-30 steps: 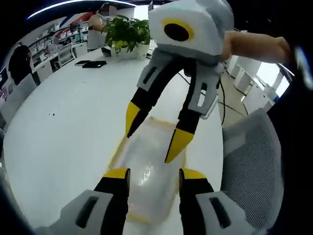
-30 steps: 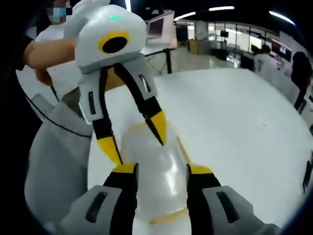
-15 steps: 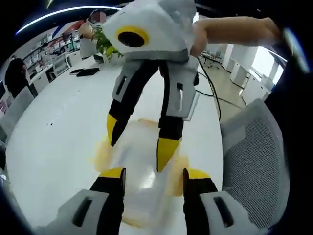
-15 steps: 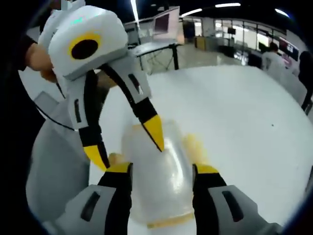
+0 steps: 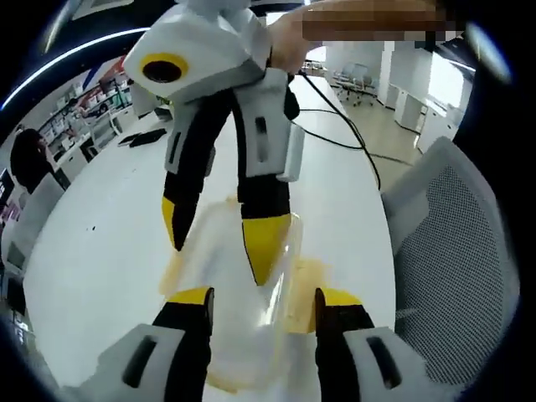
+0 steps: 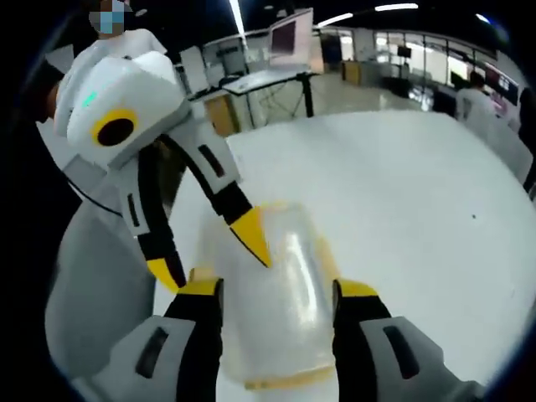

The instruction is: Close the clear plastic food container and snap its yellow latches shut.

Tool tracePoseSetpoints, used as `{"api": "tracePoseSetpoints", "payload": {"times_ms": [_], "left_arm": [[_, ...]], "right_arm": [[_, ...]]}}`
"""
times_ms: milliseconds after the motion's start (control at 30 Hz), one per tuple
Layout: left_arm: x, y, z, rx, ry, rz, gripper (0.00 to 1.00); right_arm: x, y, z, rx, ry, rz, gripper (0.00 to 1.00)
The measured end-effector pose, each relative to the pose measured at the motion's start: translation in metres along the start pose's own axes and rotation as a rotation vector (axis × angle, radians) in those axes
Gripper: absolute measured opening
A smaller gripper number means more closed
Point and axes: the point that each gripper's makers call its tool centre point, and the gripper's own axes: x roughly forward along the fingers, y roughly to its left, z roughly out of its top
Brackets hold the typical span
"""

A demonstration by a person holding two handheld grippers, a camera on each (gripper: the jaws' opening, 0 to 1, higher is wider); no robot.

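White table, container near its edge, between spread left gripper and right gripper jaws.

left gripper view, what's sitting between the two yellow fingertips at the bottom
The clear plastic food container lies between the left gripper fingers, on the white table. The right gripper reaches down onto it from above.

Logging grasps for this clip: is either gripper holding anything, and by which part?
Cannot be told: both grippers, left and right, straddle the clear container with jaws apart.
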Motion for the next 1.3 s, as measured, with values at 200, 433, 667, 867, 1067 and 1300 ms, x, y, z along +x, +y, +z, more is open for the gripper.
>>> {"api": "tracePoseSetpoints", "payload": {"times_ms": [200,433,667,867,1067,1300], "left_arm": [[0.001,-0.005,-0.001,0.042,-0.019,0.003,0.42],[0.005,-0.003,-0.002,0.129,-0.015,0.047,0.40],[0.005,0.001,-0.002,0.193,-0.012,0.069,0.35],[0.007,-0.002,0.001,0.197,-0.029,0.046,0.34],[0.009,-0.001,0.003,0.232,-0.026,0.041,0.34],[0.008,0.001,0.004,0.180,-0.007,0.007,0.33]], "right_arm": [[-0.003,-0.007,0.001,-0.006,0.010,-0.004,0.48],[-0.004,-0.018,0.006,-0.020,0.017,-0.015,0.45],[0.000,-0.025,0.006,-0.026,0.033,-0.011,0.40],[0.007,-0.025,0.005,-0.017,0.042,0.002,0.38],[0.012,-0.024,0.003,-0.018,0.057,0.022,0.36],[0.017,-0.024,0.002,-0.025,0.095,0.056,0.33]]}}
